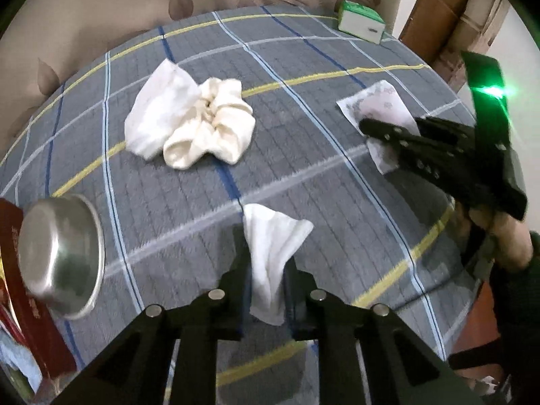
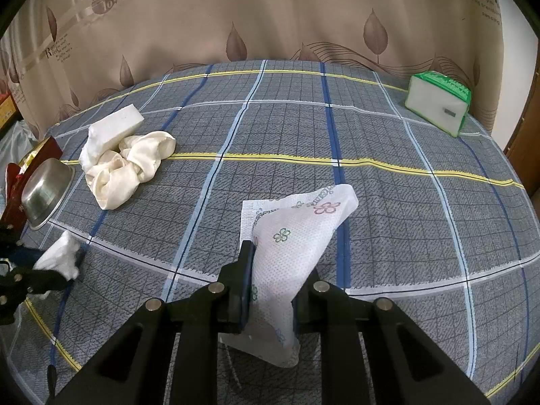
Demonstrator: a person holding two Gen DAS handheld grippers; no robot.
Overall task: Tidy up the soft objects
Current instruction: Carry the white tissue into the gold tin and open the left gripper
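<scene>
My left gripper (image 1: 266, 253) is shut on a small white cloth (image 1: 275, 236), which bunches between the pads and lifts off the plaid bedspread (image 1: 337, 202). At the right of this view my right gripper (image 1: 371, 126) pinches a flower-printed tissue sheet (image 1: 374, 103). In the right wrist view the right gripper (image 2: 278, 260) is shut on that tissue sheet (image 2: 303, 226), one corner raised and the rest flat on the bed. The left gripper (image 2: 69, 268) shows at the far left with the white cloth (image 2: 60, 253). A cream satin scrunchie (image 1: 216, 125) lies against another white cloth (image 1: 158, 114).
A steel bowl (image 1: 60, 253) leans on its side against a red box (image 1: 20, 263) at the left edge. A green-and-white tissue pack (image 1: 361, 22) sits at the far right corner. A beige curtain (image 2: 270, 17) hangs behind the bed. A hand and sleeve (image 1: 506, 246) hold the right gripper.
</scene>
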